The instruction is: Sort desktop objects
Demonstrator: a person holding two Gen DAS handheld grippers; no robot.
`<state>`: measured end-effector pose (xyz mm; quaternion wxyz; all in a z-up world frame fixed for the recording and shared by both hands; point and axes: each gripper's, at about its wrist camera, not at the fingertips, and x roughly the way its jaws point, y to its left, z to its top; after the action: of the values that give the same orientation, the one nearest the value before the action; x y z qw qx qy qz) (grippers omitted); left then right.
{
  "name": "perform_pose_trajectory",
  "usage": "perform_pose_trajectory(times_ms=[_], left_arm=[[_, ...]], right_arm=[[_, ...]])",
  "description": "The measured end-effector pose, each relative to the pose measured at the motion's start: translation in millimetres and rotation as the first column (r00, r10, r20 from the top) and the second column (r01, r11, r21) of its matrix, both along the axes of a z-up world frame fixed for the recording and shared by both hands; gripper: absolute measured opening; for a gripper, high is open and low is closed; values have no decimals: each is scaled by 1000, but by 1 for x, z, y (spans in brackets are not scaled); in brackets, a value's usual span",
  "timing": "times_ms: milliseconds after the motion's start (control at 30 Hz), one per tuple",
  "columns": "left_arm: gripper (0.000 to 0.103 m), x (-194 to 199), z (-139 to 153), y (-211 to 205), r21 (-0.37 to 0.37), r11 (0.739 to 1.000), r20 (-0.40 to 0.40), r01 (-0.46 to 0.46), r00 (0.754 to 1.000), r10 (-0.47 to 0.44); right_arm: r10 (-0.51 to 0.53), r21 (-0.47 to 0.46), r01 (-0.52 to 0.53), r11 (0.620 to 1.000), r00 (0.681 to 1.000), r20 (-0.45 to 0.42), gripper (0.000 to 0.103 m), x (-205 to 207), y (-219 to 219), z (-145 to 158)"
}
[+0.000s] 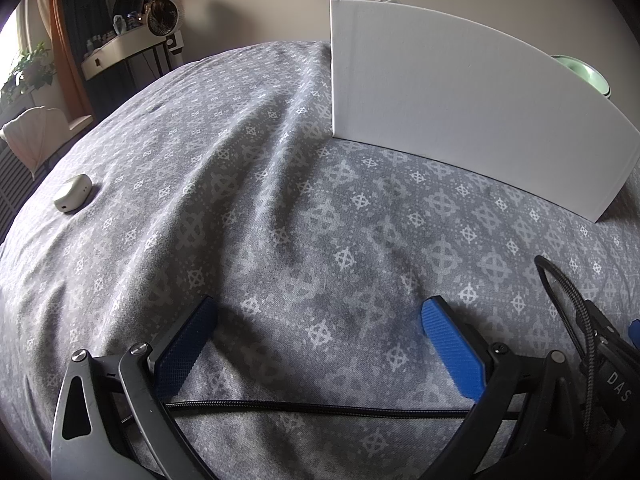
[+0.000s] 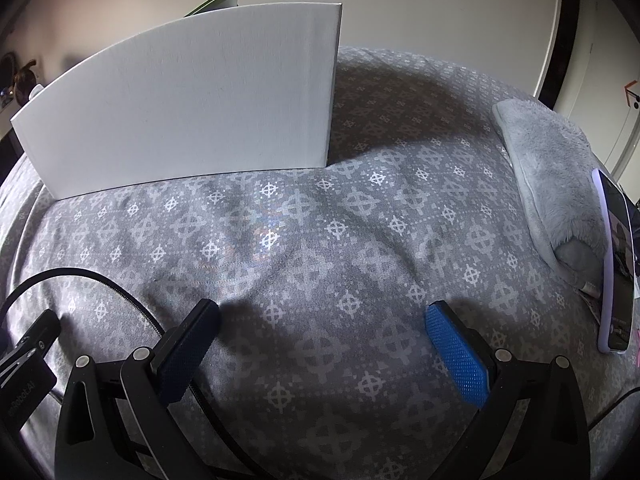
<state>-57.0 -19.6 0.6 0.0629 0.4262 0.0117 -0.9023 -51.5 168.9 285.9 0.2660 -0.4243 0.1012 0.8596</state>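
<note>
surface: grey patterned cloth (wrinkled) | white box upright | 2 grippers: left gripper, right gripper agape, empty

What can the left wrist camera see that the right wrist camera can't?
Only the left wrist view shows the small white case, a fan on a shelf, and a green bowl behind the box. Only the right wrist view shows the fluffy grey towel and the phone. Both show the white box on the patterned grey cloth, and an open gripper with blue pads: the left gripper, the right gripper.
</note>
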Motion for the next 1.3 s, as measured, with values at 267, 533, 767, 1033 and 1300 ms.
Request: perform_pose_trajectory(times_ms=[267, 533, 767, 1033, 1300], left_arm=[[103, 0, 0, 1, 0, 1000, 0, 0, 1000, 0], [103, 0, 0, 0, 0, 1000, 0, 0, 1000, 0], [103, 0, 0, 1, 0, 1000, 0, 0, 1000, 0], [103, 0, 0, 0, 0, 1000, 0, 0, 1000, 0], [103, 0, 0, 0, 0, 1000, -1, 0, 1000, 0]], right_arm=[[0, 1, 0, 1000, 1000, 0, 103, 0, 0, 0], [-1, 1, 1, 1000, 1000, 0, 103, 1, -1, 0], [-1, -2, 1, 1000, 1000, -2, 103, 1, -3, 1], [-1, -3, 1, 1000, 1000, -4, 103, 1, -3, 1], [-1, -3, 1, 1000, 1000, -4, 103, 1, -3, 1]])
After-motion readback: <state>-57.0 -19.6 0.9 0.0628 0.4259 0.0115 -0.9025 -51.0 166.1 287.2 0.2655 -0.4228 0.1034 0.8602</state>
